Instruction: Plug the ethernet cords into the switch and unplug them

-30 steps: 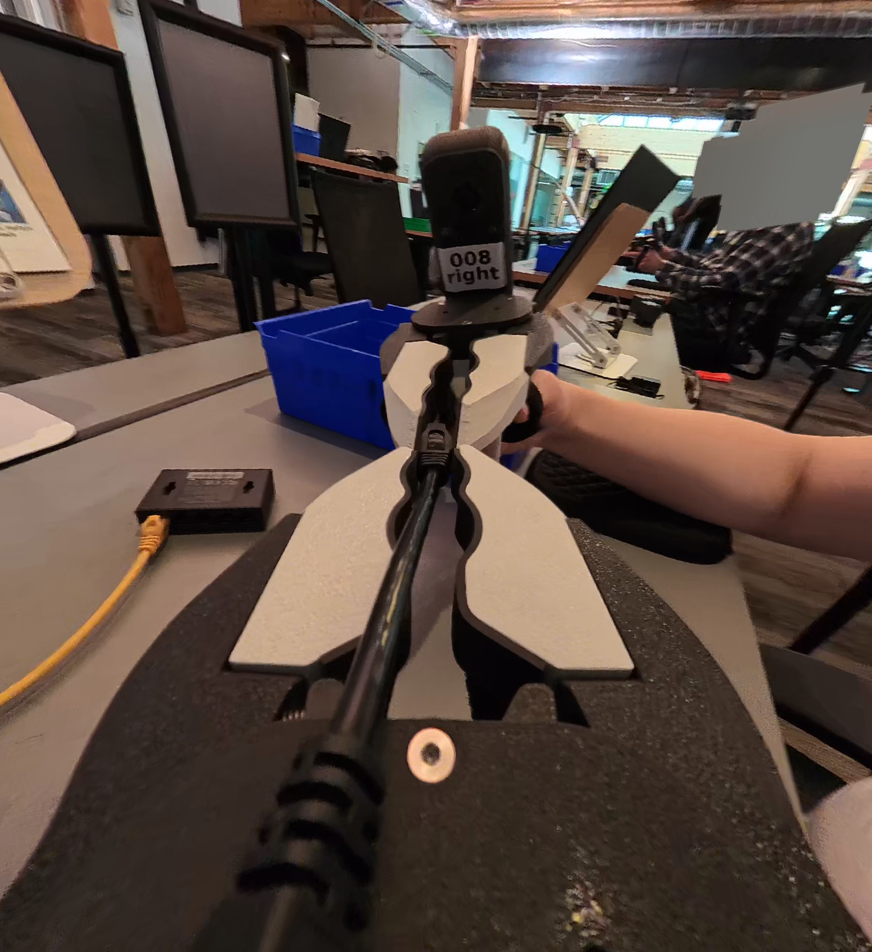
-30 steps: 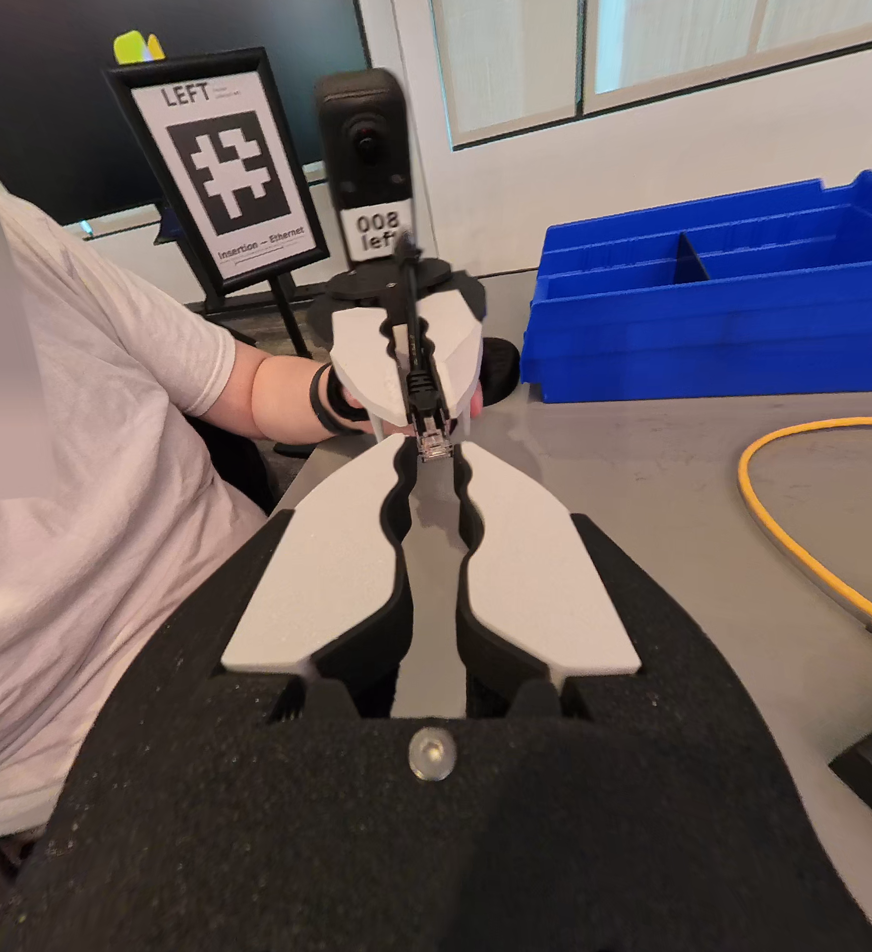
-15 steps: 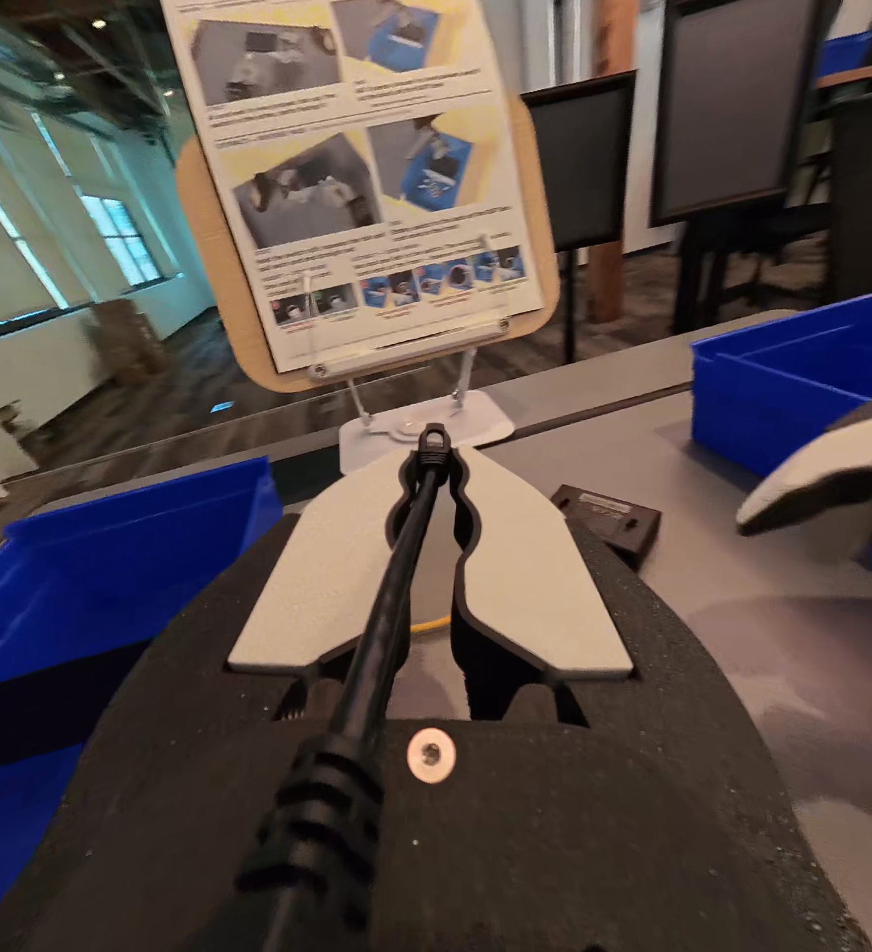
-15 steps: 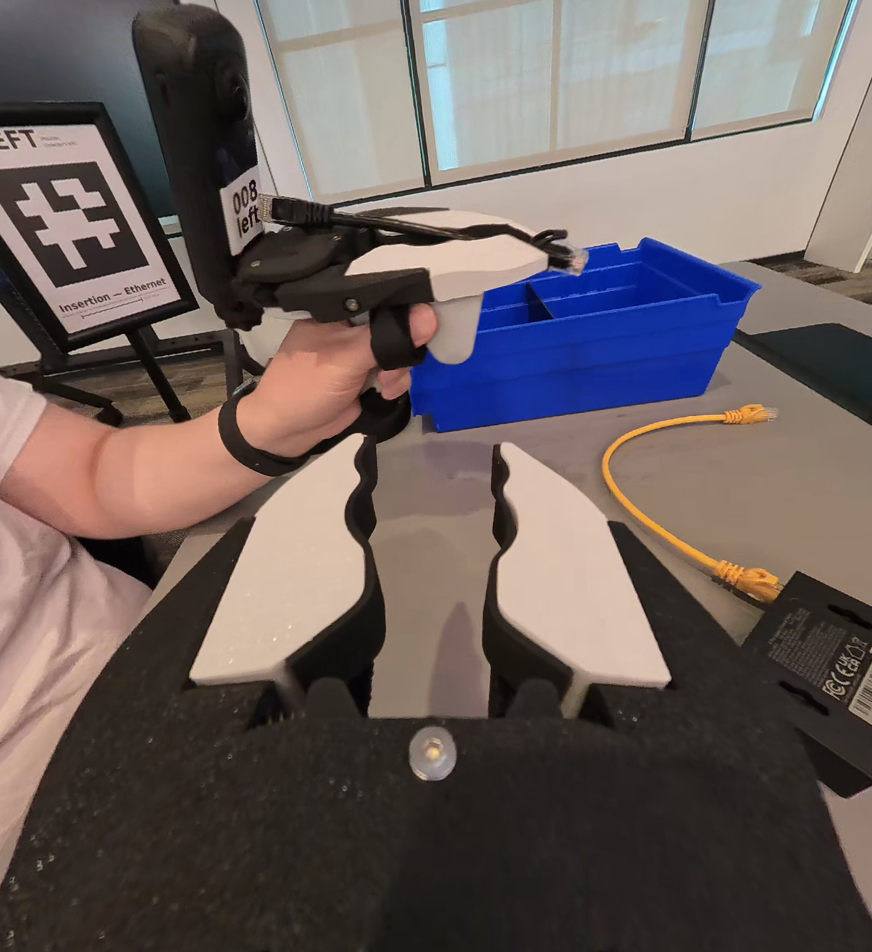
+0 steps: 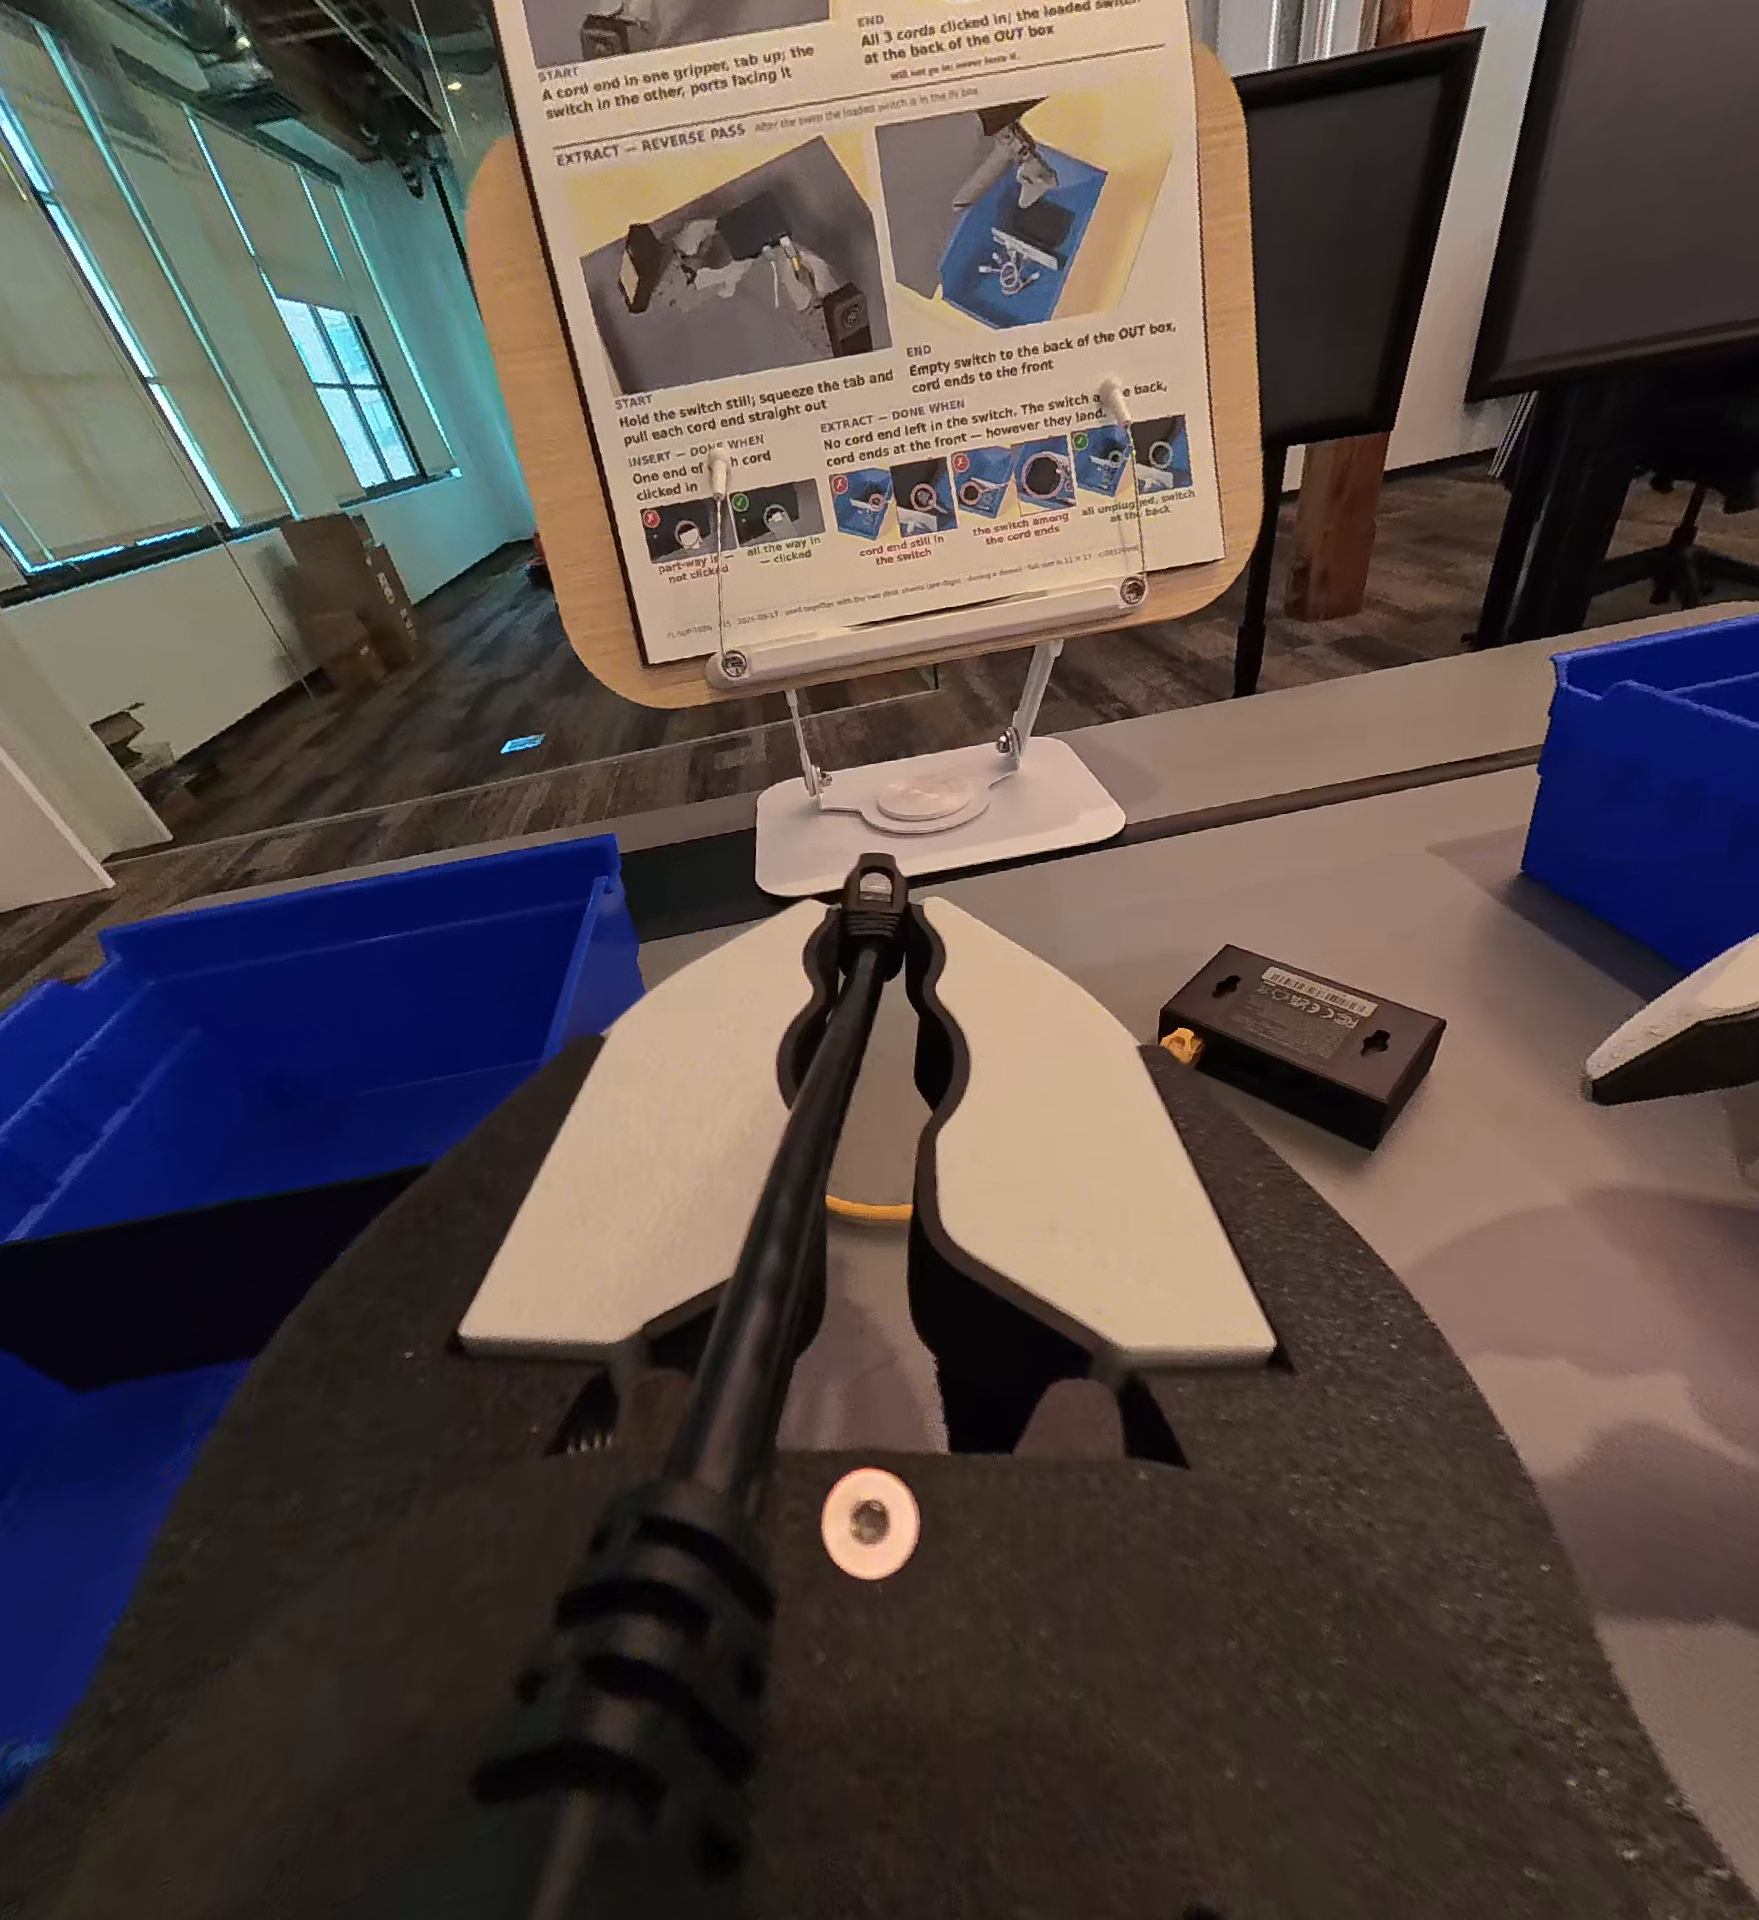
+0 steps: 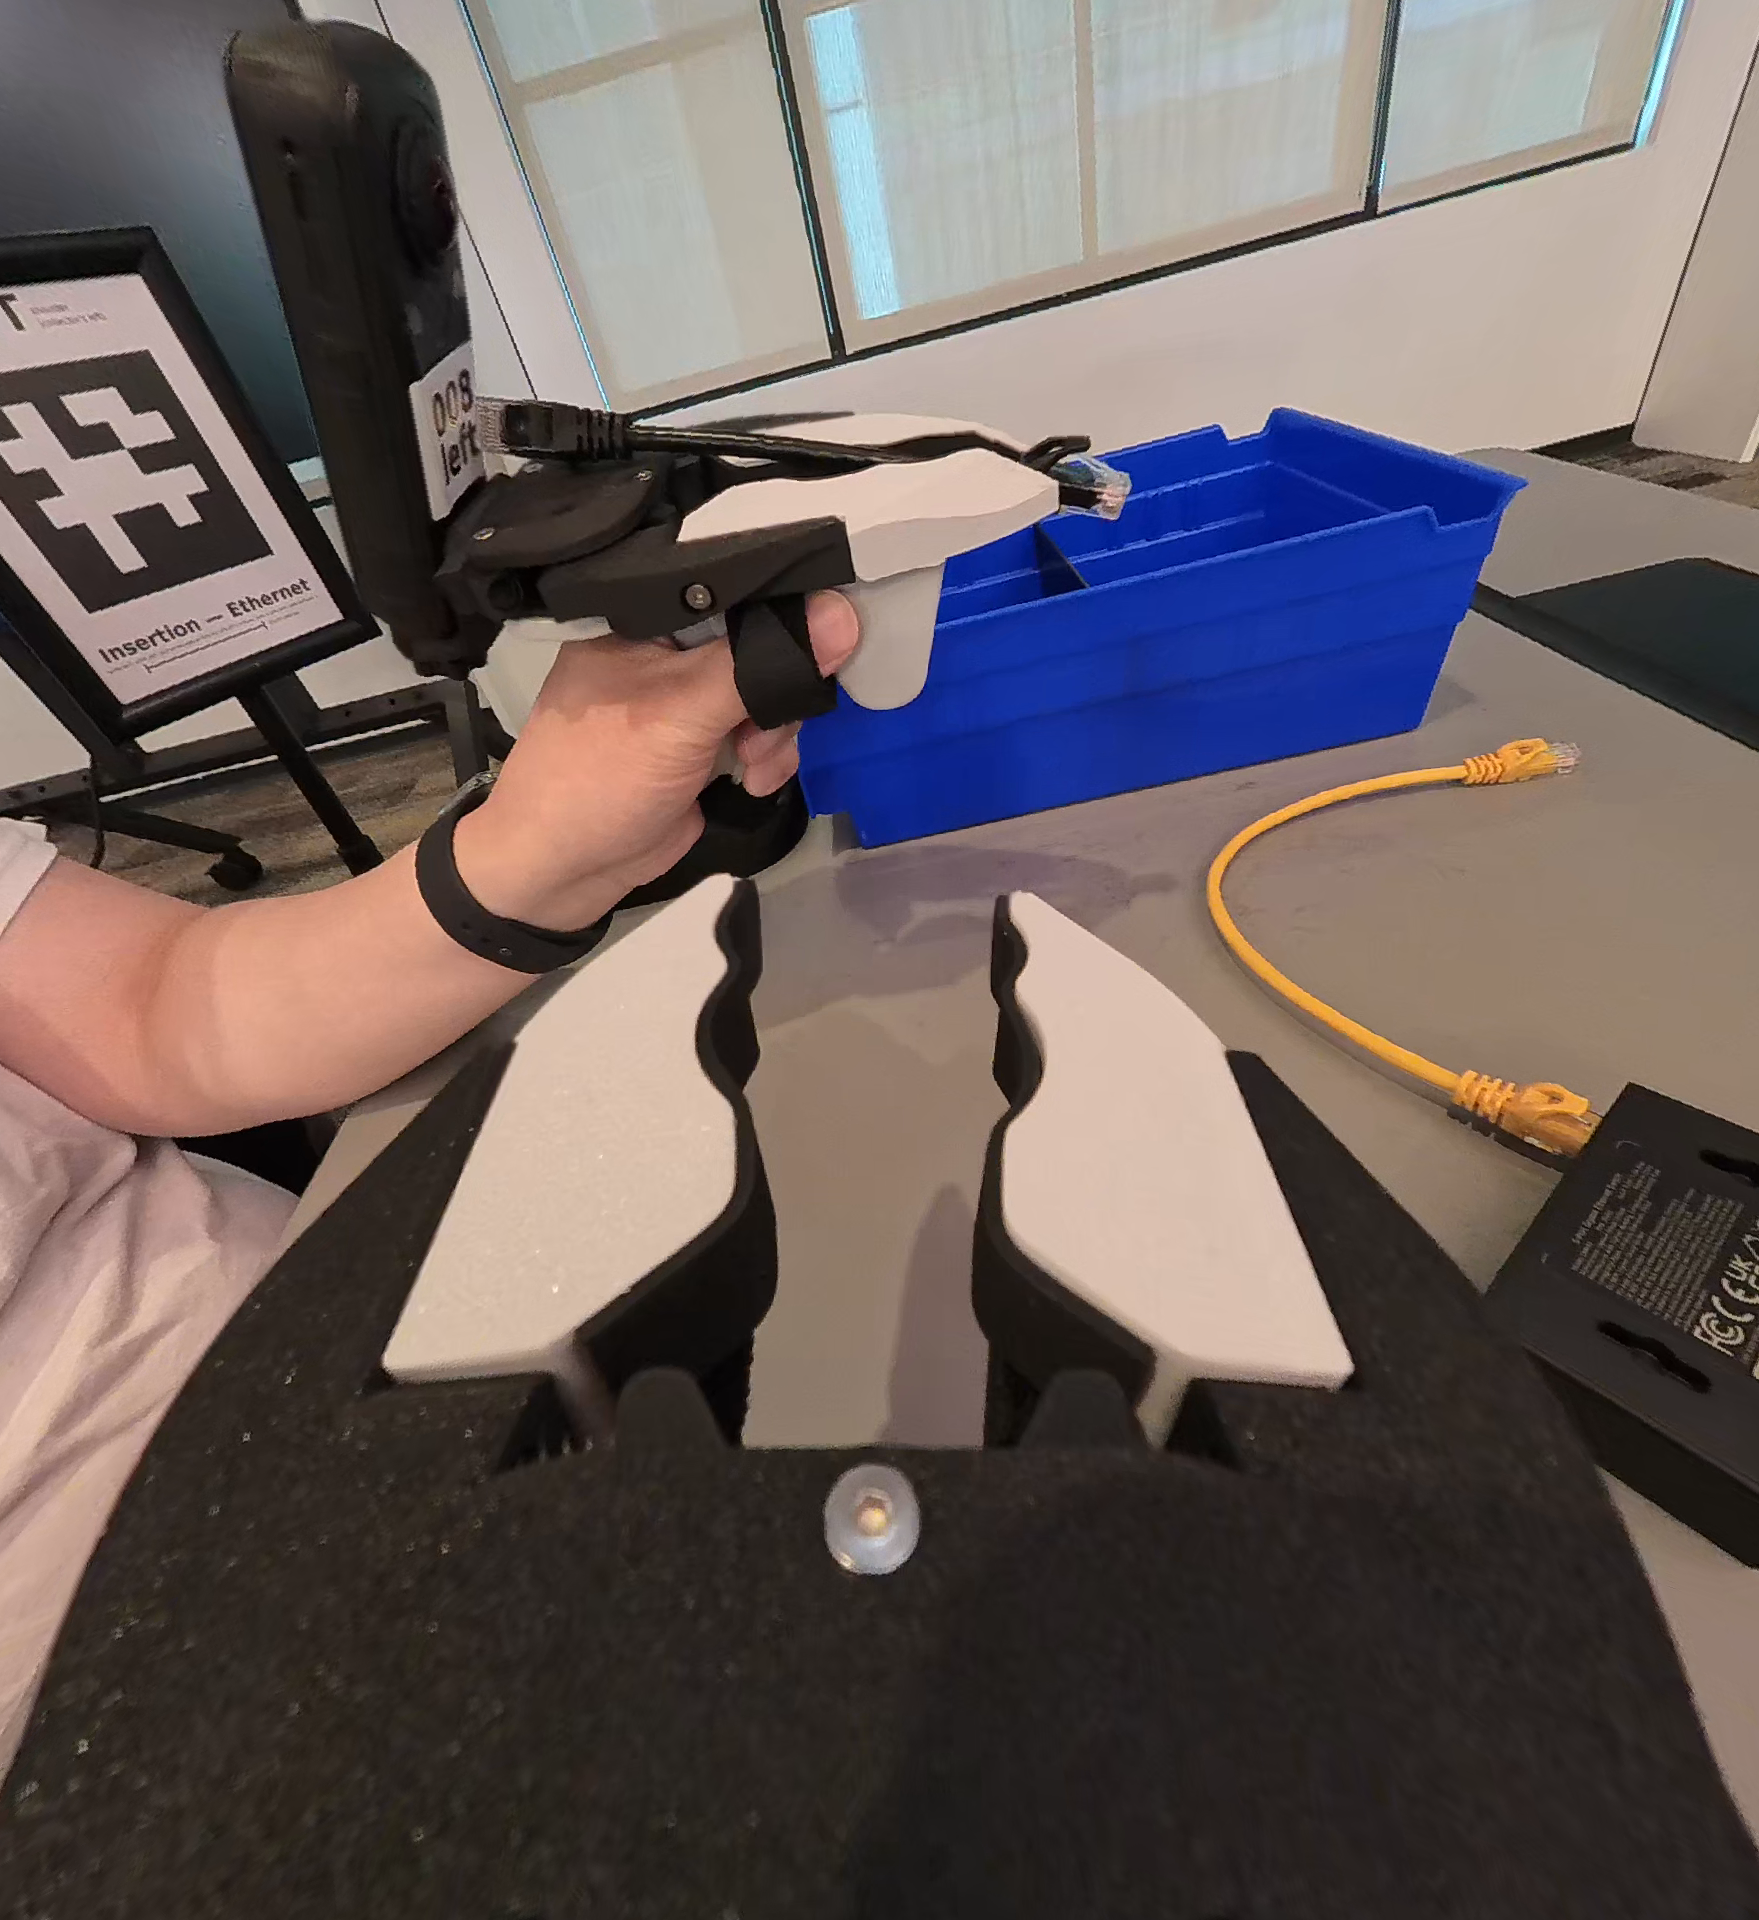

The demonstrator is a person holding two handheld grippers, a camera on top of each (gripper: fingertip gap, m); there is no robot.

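Note:
My left gripper (image 5: 875, 920) is shut on a black ethernet cord (image 5: 802, 1164), whose plug (image 5: 875, 891) sticks out past the fingertips. The cord's other end lies back over the gripper body. In the right wrist view the left gripper (image 6: 1041, 499) is held above the table, its clear plug (image 6: 1098, 488) pointing right. The black switch (image 6: 1685, 1309) lies label side up on the grey table (image 6: 1426, 904). A yellow cord (image 6: 1270, 966) is plugged into the switch, and its free end (image 6: 1529, 753) rests on the table. My right gripper (image 6: 870, 904) is open and empty, left of the switch (image 5: 1301, 1039).
A blue divided bin (image 6: 1218, 623) stands behind the left gripper. In the left wrist view, blue bins stand at the left (image 5: 283, 1039) and right (image 5: 1706, 769). An instruction sheet on a white stand (image 5: 937, 810) is at the table's far edge. A framed sign (image 6: 96, 488) stands beside the table. My right fingertips sit around 12 cm from my left ones. From my right tips it is roughly 15 cm to the switch (image 5: 1301, 1039); from my left, 20 cm. The right camera catches it too, in the right wrist view (image 6: 1617, 1242).
My left gripper has swung away from the right gripper, with the black cord still in it, and now faces the instruction stand. My right gripper has opened wider and drawn back from the plug.

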